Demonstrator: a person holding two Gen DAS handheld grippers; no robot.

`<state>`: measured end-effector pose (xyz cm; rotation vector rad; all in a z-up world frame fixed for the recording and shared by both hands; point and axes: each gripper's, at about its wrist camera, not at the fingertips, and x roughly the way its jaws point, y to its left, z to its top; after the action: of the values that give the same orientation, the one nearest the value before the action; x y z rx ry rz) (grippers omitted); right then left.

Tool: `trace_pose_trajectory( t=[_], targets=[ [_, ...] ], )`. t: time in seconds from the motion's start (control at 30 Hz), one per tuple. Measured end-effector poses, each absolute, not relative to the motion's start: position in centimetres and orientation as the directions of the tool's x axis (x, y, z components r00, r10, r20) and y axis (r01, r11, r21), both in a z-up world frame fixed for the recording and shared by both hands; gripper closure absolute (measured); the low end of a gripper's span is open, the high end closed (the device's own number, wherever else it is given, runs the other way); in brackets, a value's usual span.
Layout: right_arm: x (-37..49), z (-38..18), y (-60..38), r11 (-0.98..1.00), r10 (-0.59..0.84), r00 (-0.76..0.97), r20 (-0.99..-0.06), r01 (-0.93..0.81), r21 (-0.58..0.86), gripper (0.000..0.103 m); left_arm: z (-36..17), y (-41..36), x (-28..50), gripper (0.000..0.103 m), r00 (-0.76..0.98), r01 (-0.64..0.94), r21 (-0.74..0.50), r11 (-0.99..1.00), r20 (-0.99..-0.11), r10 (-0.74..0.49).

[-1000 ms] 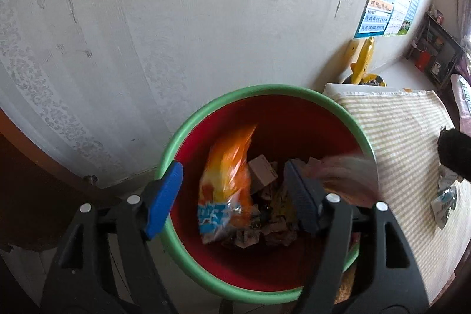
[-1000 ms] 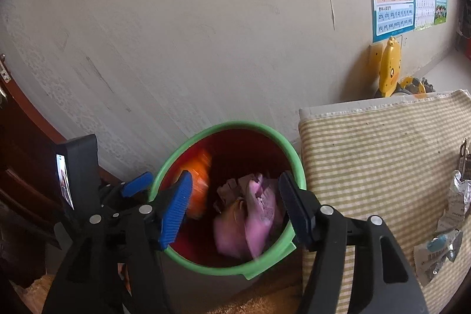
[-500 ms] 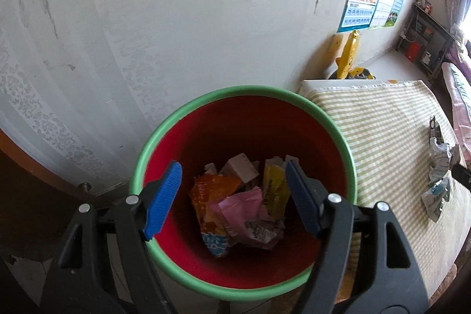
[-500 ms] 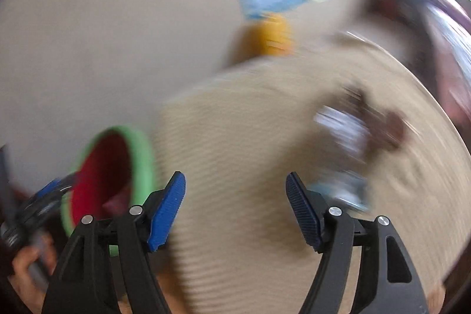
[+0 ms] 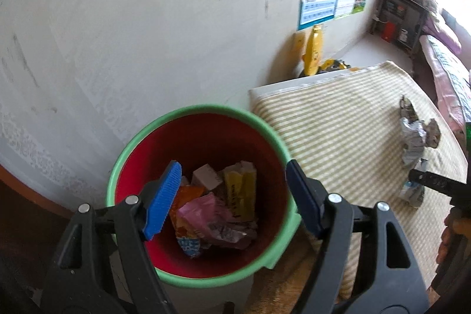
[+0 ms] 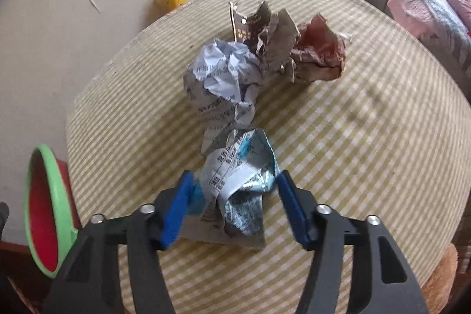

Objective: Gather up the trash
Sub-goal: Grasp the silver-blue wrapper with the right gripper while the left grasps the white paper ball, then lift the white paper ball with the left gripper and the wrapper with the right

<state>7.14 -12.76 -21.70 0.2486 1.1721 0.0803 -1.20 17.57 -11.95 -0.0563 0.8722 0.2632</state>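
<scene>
Looking along the left tongs (image 5: 231, 199) from its wrist camera, we saw its two blue-padded fingers spread wide with nothing between them. Directly ahead and below stood the round red plastic bin with a green rim (image 5: 266, 255), its mouth spanning the gap between the pads. Inside it lay a crumpled pink wrapper (image 5: 212, 218), an orange snack bag (image 5: 187, 214), a yellow packet (image 5: 240, 193) and a small pale box (image 5: 207, 177). Off to the right of the tongs, a yellow-and-white striped cloth (image 5: 332, 134) covered a table, and a row of crumpled papers (image 5: 415, 137) lay on it, well apart from the bin. At the far right edge a black part of the other tool (image 5: 435, 184) reached in over the lowest scrap.

From the right wrist camera, we saw the right tongs (image 6: 232, 196) open about as wide as a crumpled silver-and-blue foil packet (image 6: 241, 184), which sat between its blue pads on the striped cloth (image 6: 368, 137). We could not tell whether either pad touched the packet; it was not squeezed. Just beyond the fingertips lay a ball of crumpled printed white paper (image 6: 223, 78), and farther ahead a torn brown carton (image 6: 265, 34) beside a crumpled reddish-brown paper (image 6: 321, 52). The green-rimmed bin (image 6: 32, 167) showed at the far left of the tongs, off the table's edge.
</scene>
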Motion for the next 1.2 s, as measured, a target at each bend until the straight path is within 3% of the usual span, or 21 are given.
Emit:
trace_pose_trajectory(
  t=[0.1, 0.17, 0.37, 0.6, 0.83, 1.03, 1.07, 1.13, 1.2],
  targets=[
    [6.1, -21.3, -14.2, 0.959, 0.239, 0.393, -0.888, 0.047, 0.279, 0.069, -11.8, 15.4, -0.5, 0.032, 0.618, -0.204, 0.068, 0.977, -0.765, 0.183],
    [5.0, -20.7, -15.4, 0.947, 0.278, 0.405, -0.871, 0.034, 0.319, 0.069, -11.8, 13.7, 0.0, 0.031, 0.623, -0.163, 0.064, 0.985, -0.767, 0.153],
    [-0.7, -17.9, -18.4, 0.965, 0.245, 0.458, -0.855, -0.032, 0.26, 0.069, -12.2, 7.6, 2.5, 0.032, 0.646, -0.018, 0.096, 0.995, -0.759, 0.085],
    [-3.9, -18.8, -21.4, 0.965, 0.218, 0.478, -0.851, 0.023, 0.26, 0.067, -14.1, -0.9, 7.5, 0.031, 0.624, 0.123, 0.086, 0.989, -0.781, -0.01],
    [-4.3, -18.4, -22.0, 0.957, 0.252, 0.51, -0.822, -0.002, 0.292, 0.066, -16.5, -7.2, 12.4, 0.031, 0.548, 0.16, 0.061, 0.985, -0.835, -0.038],
    [-4.1, -18.8, -23.1, 0.942, 0.277, 0.516, -0.811, 0.02, 0.335, 0.065, -19.3, -10.0, 14.6, 0.032, 0.498, 0.196, 0.124, 0.973, -0.867, 0.01],
    [-4.0, -18.8, -23.3, 0.94, 0.279, 0.518, -0.809, 0.024, 0.34, 0.065, -19.8, -10.2, 14.9, 0.033, 0.485, 0.196, 0.12, 0.973, -0.874, 0.01],
    [-4.1, -18.8, -23.5, 0.937, 0.283, 0.52, -0.806, 0.029, 0.347, 0.065, -20.4, -9.8, 15.0, 0.051, 0.468, 0.197, 0.117, 0.973, -0.884, 0.011],
    [-4.1, -18.8, -23.6, 0.936, 0.286, 0.519, -0.805, 0.03, 0.351, 0.065, -20.5, -9.5, 15.0, 0.056, 0.463, 0.188, 0.111, 0.976, -0.886, 0.011]
  ],
)
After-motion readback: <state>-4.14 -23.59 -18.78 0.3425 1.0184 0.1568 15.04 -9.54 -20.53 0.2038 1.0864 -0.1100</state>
